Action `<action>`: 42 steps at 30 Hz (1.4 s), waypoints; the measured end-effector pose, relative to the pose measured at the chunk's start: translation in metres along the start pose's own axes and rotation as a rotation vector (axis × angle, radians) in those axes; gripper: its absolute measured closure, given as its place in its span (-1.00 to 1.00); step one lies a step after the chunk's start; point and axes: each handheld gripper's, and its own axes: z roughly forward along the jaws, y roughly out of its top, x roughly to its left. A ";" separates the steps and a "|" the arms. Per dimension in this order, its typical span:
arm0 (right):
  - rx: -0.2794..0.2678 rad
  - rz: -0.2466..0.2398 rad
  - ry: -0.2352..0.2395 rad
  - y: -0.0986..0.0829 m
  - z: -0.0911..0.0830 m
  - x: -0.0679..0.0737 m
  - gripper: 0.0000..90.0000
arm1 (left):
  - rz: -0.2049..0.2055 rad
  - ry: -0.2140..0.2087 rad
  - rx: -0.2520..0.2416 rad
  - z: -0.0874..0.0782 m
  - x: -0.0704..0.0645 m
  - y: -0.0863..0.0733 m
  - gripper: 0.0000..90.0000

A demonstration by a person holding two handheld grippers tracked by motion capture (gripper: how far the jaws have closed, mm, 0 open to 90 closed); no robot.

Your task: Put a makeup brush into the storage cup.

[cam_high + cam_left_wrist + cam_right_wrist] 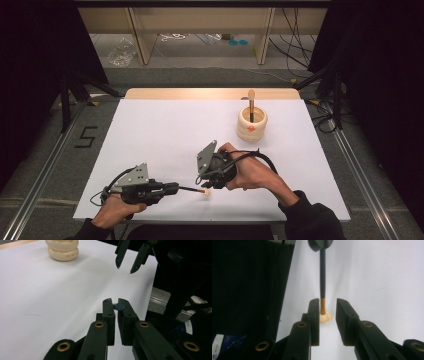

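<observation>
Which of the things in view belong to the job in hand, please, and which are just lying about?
In the job:
left gripper, shut on the dark brush handle
brush, pale tip on the table
right gripper, open around the brush tip
cream holder, with a second brush upright in it

Lying about:
clear plastic bag on the floor
cables

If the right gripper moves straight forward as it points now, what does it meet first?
Probably the brush held by the left gripper: its pale tip already lies between the open jaws of the right gripper.
</observation>
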 end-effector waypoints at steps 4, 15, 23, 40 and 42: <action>-0.057 0.090 -0.010 -0.004 -0.007 0.001 0.54 | 0.005 0.005 -0.021 -0.003 -0.001 0.003 0.88; -0.222 0.339 -0.033 -0.031 -0.008 0.007 0.26 | -0.052 0.101 -0.123 -0.016 0.005 0.010 0.88; -0.359 0.524 -0.036 -0.048 -0.001 0.016 0.13 | -0.094 0.153 -0.187 -0.023 0.009 0.012 0.88; -0.524 0.731 0.073 -0.057 0.037 0.026 -0.05 | -0.100 0.181 -0.279 -0.030 0.005 0.020 0.88; -0.570 0.759 0.070 -0.058 0.041 0.026 -0.05 | -0.109 0.184 -0.290 -0.030 0.004 0.020 0.88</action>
